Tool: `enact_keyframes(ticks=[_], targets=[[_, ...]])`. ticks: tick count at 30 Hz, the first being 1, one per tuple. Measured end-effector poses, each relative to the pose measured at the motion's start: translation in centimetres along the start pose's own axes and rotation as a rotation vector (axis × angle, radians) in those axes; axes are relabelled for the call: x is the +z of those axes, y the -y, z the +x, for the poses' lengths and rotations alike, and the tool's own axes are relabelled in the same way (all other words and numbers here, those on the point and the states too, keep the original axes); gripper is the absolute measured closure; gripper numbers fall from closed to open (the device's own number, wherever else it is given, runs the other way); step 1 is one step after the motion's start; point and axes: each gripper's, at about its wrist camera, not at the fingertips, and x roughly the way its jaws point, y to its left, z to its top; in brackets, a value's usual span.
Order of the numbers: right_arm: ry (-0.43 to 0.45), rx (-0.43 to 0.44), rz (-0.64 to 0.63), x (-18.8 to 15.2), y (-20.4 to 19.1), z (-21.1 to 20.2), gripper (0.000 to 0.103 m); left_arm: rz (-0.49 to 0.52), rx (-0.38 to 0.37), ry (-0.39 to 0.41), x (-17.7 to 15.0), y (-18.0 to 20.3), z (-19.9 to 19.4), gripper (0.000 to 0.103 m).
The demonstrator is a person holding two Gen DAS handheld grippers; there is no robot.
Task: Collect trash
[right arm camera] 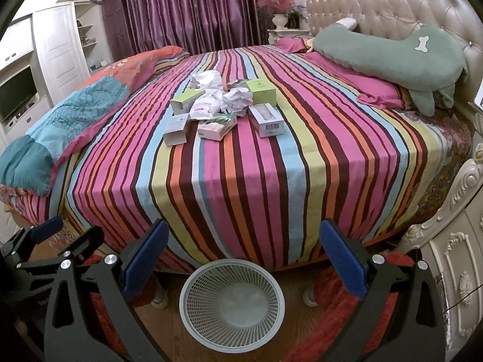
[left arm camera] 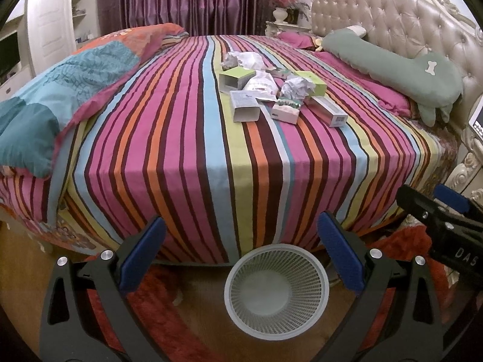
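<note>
Both the left gripper [left arm camera: 241, 253] and right gripper [right arm camera: 241, 256] gape wide, empty; the barcode box [right arm camera: 267, 119] lies lengthwise along the bed's [right arm camera: 241, 187] stripes, barcode end toward the near edge.

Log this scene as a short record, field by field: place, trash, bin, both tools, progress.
place: bedroom, striped bed
trash: pile of boxes and crumpled paper on the middle of the bed
bin: white mesh basket on the floor at the bed's near edge, looks empty
left tool: open, holding nothing, above the basket
right tool: open, holding nothing, above the basket
progress: nothing collected yet
</note>
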Motion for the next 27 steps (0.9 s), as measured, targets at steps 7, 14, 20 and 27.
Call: enact_keyframes(ticks=[7,14,20,27], targets=[[0.001,-0.003,-0.003,0.04,-0.07,-0.04,0.007,-0.012,0.009,0.005,0.20,-0.34,-0.03,0.006],[0.008,-0.006,0.003,0.17,-0.05,-0.22,0.007,-0.013,0.011,0.006,0.20,-0.30,-0.02,0.006],[0.014,-0.007,0.005,0.27,0.02,-0.35,0.007,-0.011,0.012,0.010,0.27,-0.40,-0.09,0.006],[0.014,-0.007,0.006,0.29,0.04,-0.34,0.007,-0.010,0.011,0.009,0.25,-0.42,-0.06,0.006]])
